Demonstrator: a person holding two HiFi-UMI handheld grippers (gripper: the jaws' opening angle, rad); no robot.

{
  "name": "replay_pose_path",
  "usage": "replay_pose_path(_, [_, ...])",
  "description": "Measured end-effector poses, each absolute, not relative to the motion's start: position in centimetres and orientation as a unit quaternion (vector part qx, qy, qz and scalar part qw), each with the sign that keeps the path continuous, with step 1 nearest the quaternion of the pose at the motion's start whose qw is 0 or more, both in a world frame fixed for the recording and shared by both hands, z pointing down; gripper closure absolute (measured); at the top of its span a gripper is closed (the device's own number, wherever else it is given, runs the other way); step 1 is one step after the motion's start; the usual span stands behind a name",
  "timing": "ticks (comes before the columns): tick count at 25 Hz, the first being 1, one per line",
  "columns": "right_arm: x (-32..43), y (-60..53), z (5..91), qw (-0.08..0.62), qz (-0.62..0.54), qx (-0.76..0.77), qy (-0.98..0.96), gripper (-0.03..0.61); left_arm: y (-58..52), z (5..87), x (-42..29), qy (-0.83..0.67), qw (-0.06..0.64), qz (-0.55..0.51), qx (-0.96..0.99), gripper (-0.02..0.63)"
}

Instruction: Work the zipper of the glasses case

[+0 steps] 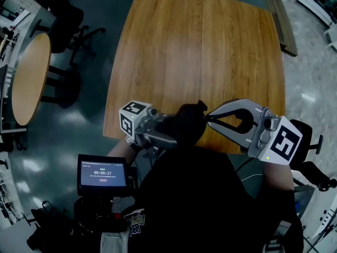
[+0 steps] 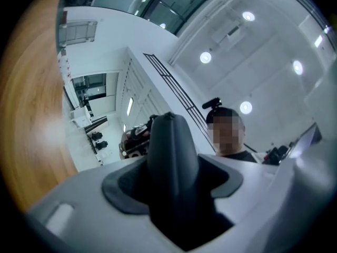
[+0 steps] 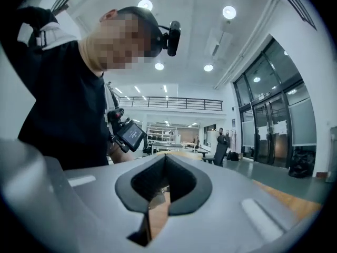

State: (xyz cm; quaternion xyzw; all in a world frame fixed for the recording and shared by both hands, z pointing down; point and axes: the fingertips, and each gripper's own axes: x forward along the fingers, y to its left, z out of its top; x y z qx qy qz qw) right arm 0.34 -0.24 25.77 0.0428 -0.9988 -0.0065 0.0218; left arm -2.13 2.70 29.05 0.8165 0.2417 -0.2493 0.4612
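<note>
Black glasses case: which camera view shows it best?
The left gripper view: the black glasses case stands close up, gripped between the jaws of the left gripper. The head view shows it only as a small dark shape beside the right gripper, above the brown wooden table. The right gripper view shows none of it.

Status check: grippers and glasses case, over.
Left hand-held gripper clamped on glasses case, off the table. Right hand-held gripper shut, tips at case's edge; zipper pull not visible. Nothing in the way.
</note>
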Motion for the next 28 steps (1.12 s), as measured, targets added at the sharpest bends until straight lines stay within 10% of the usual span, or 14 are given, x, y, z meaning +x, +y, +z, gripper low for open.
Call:
replay_pose_path(9, [-0.6, -0.1, 22.7, -0.024, 0.053, -0.07, -0.996, 0.574, 4.6, 27.9, 0.0, 0.326, 0.394, -0.097, 0.854, 0.193])
replay_pose_path(28, [-1.0, -0.2, 24.6, -0.019, 0.087, -0.079, -0.993, 0.574, 1.9, 26.6, 0.2, 0.239, 0.28, -0.09, 0.925, 0.336])
